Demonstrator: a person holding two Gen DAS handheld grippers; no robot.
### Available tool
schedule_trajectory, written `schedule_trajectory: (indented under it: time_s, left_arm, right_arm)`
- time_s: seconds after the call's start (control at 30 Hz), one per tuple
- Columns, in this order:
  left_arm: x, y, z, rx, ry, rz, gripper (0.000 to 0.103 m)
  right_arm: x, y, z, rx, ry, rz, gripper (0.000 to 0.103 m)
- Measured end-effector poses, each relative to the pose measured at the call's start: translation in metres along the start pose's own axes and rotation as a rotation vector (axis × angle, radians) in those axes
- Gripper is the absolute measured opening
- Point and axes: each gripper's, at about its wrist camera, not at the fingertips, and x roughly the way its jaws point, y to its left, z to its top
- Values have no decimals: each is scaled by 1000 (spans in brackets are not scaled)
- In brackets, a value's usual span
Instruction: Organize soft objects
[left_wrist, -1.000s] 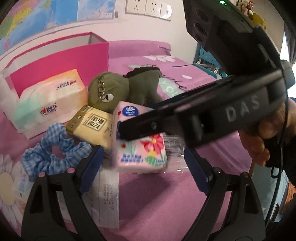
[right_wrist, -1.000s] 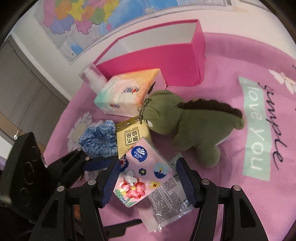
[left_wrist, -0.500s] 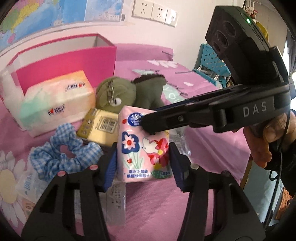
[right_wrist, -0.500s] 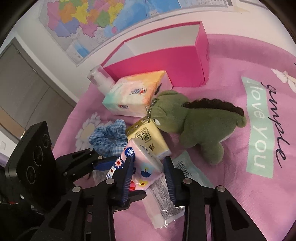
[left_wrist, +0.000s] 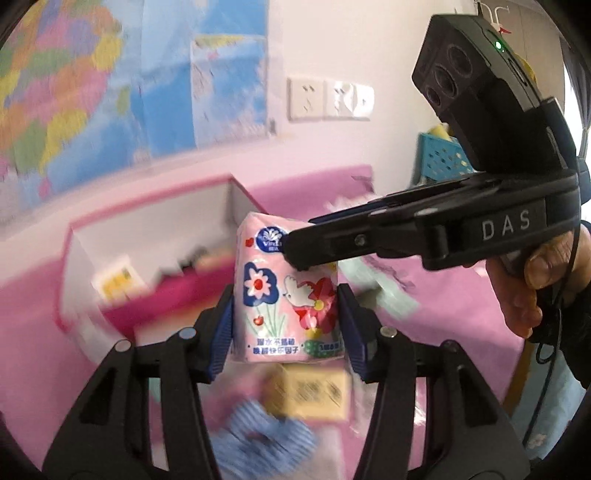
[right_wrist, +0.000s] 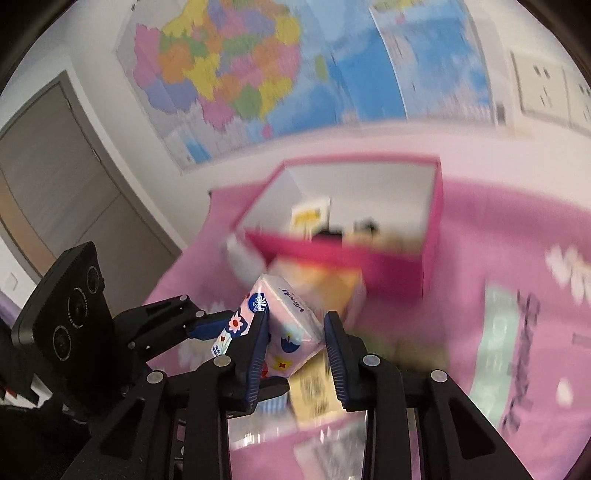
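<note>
Nearest the left wrist camera, the left tool (left_wrist: 286, 321) has its blue pads pressed against both long sides of a pink tissue pack (left_wrist: 288, 295) printed with flowers and a white bird, so the pack stands upright between them, lifted clear of the surface. The right tool (left_wrist: 295, 251) reaches in from the right of that view, gripped by a hand (left_wrist: 535, 288), and its tip sits on the pack's upper part.

From the right wrist camera, the right tool (right_wrist: 295, 343) has its two pads on either side of the same tissue pack (right_wrist: 288, 332), squeezed narrow around one end of it, while the left tool (right_wrist: 207, 328) comes in from the left and clamps the other end. Both tools hold the one pack in the air.

Below the pack lie a yellow tissue packet (left_wrist: 310, 395) and a blue checked scrunchie (left_wrist: 258, 443), both blurred, on a pink cloth (left_wrist: 461, 302) with flower and lettering prints.

Farther back stands an open pink box (right_wrist: 432, 236) with a white inside; something yellow and something dark lie in it, too blurred to name.

On the wall behind hang a coloured map (right_wrist: 229, 74) and white wall sockets (left_wrist: 328, 99).
</note>
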Motion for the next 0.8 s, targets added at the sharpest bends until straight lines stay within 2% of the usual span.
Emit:
schedule_trajectory:
  time_s: [0.13,0.27,0.3,0.37,0.4,0.43,0.5,0.63,0.77,0.8]
  left_arm:
    - [22,35,39,-14,-5,35,56]
    - [59,68,60,-38,61,84,57]
    - [71,77,63,-50,92,109,62]
    - [88,85,65,-59,130,154,79]
    - [97,91,65,-70,159,197,93]
    - [101,94,64,-80,169,222,95]
    - [104,102,62,-111,164,251,95]
    - [87,105,56,-140,137,253,95]
    - [48,102,50,-172,61,228,96]
    - [36,98,50,-174,35,216,100]
  right_arm:
    - [8,-2,53,-25,-49,-22,31]
    - [39,-17,103,-9,-54,-28,31]
    - [46,-21,110,-1,-50,-29,32]
    - [69,-31,123,18,-27,-51,33]
    - [79,-35,128,24,-22,-67,37]
    - [90,-40,131,31,-13,-76,50]
    - [104,-52,136,65,-12,-116,66]
    - [101,-59,131,83,-33,-126,66]
    - [69,-60,109,79,-69,-130,67]
    - [54,-58,99,78,-89,-118,70]
